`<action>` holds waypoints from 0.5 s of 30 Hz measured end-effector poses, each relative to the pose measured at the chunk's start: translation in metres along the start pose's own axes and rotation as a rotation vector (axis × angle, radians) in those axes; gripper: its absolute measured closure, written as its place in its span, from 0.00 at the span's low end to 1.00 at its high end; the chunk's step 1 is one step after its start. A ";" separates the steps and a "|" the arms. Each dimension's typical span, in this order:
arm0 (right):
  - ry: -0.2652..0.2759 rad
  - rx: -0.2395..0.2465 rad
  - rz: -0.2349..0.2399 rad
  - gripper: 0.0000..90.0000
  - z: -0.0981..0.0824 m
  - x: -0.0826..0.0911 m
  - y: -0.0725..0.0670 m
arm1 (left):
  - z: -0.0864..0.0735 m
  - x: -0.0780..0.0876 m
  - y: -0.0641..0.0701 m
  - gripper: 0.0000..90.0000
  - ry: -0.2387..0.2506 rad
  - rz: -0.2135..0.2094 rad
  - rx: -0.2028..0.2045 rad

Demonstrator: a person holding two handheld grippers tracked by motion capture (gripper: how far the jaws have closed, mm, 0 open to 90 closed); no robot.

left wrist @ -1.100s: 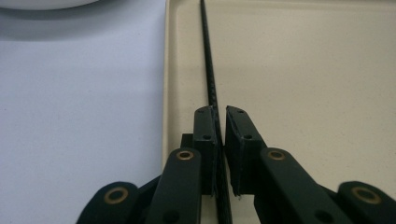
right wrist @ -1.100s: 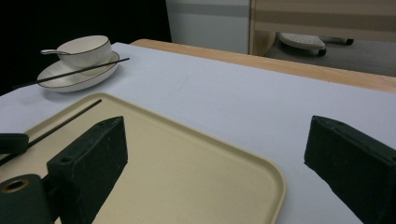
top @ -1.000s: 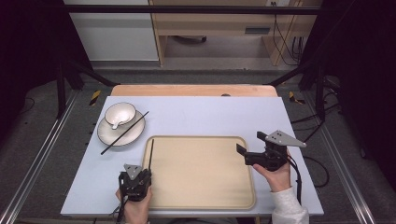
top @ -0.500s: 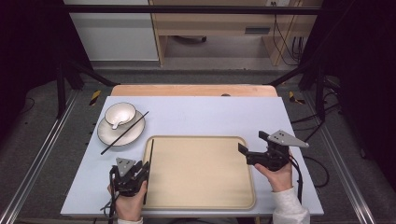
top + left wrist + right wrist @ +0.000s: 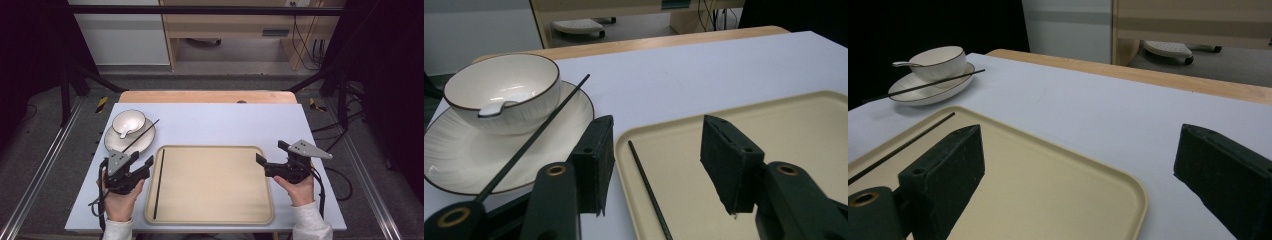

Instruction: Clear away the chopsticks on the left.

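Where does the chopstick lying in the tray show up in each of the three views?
High view: the chopstick runs along the left edge of the tray.
Left gripper view: bottom centre, between the jaws.
Right gripper view: far left, a thin dark line near the tray's rim.
Shared landmark: the bowl on its plate.

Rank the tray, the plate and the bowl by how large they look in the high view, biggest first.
1. tray, by far the largest.
2. plate, clearly wider than the bowl resting on it.
3. bowl, smallest; it sits on the plate's far part.
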State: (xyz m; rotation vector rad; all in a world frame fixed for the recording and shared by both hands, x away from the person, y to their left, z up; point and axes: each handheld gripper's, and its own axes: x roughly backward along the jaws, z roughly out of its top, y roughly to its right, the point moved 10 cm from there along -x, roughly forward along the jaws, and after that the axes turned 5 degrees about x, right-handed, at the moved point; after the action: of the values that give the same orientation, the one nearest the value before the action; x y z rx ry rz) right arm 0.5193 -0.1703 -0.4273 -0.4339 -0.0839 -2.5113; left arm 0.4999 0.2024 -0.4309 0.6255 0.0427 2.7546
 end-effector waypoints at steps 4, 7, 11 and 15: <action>-0.001 0.001 0.000 0.07 -0.001 0.000 0.000 | 0.006 -0.003 -0.008 0.49 -0.001 -0.007 -0.021; -0.001 0.001 -0.001 0.07 -0.001 0.000 0.001 | 0.009 -0.009 -0.018 0.41 -0.016 -0.028 -0.024; -0.002 -0.001 -0.002 0.07 -0.001 0.000 0.002 | 0.010 -0.016 -0.032 0.36 -0.039 -0.027 -0.032; -0.004 -0.002 -0.004 0.07 -0.002 0.000 0.002 | 0.010 -0.017 -0.040 0.31 -0.038 -0.056 -0.040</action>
State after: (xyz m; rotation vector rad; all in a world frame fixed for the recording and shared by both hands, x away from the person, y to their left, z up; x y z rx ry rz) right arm 0.5205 -0.1723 -0.4291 -0.4401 -0.0844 -2.5148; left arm 0.5300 0.2349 -0.4331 0.6561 -0.0037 2.6816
